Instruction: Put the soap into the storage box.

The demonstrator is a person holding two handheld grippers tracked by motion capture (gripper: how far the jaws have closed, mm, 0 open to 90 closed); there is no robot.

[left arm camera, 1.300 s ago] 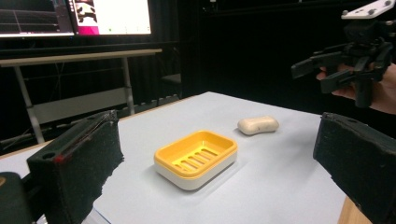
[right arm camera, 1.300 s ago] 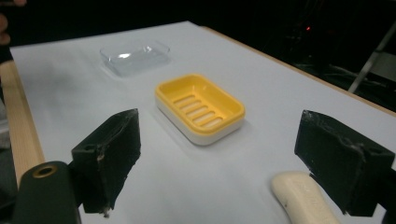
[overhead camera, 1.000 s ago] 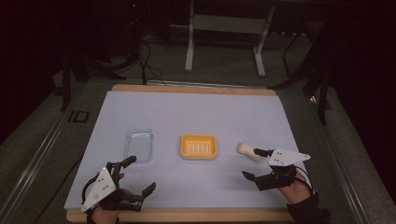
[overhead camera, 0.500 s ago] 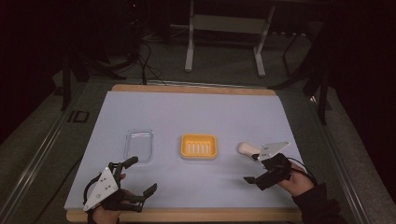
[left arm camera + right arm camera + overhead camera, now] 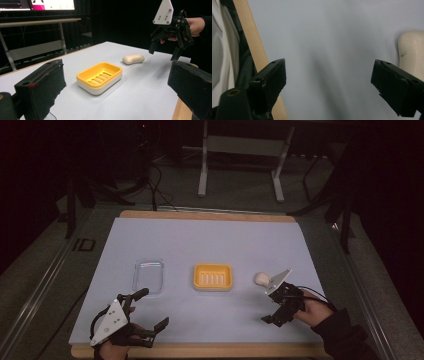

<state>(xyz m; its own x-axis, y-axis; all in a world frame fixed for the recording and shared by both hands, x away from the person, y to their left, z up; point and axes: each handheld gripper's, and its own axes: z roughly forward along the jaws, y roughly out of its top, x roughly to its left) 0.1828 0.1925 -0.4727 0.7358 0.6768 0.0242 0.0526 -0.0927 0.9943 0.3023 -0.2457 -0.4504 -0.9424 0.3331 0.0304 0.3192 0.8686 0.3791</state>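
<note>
A cream bar of soap (image 5: 260, 279) lies on the pale mat, right of a yellow soap dish (image 5: 213, 277) with a slotted floor. My right gripper (image 5: 270, 305) hovers just on the near side of the soap, tilted down at the mat, open and holding nothing. In the right gripper view the soap (image 5: 412, 50) sits at the right edge, beyond the right jaw and outside the gap. My left gripper (image 5: 152, 308) rests open near the front left edge. In the left gripper view, the dish (image 5: 100, 76), the soap (image 5: 133, 59) and the right gripper (image 5: 166, 41) lie ahead.
A clear plastic tray (image 5: 148, 275) lies left of the dish. The table's wooden front edge (image 5: 210, 350) runs close to both hands and shows as a strip (image 5: 254, 45) in the right gripper view. Metal stand legs (image 5: 202, 165) and cables sit on the floor beyond the table.
My right gripper has shifted left toward the soap and tipped downward. The soap, the dish and the left gripper have stayed where they were.
</note>
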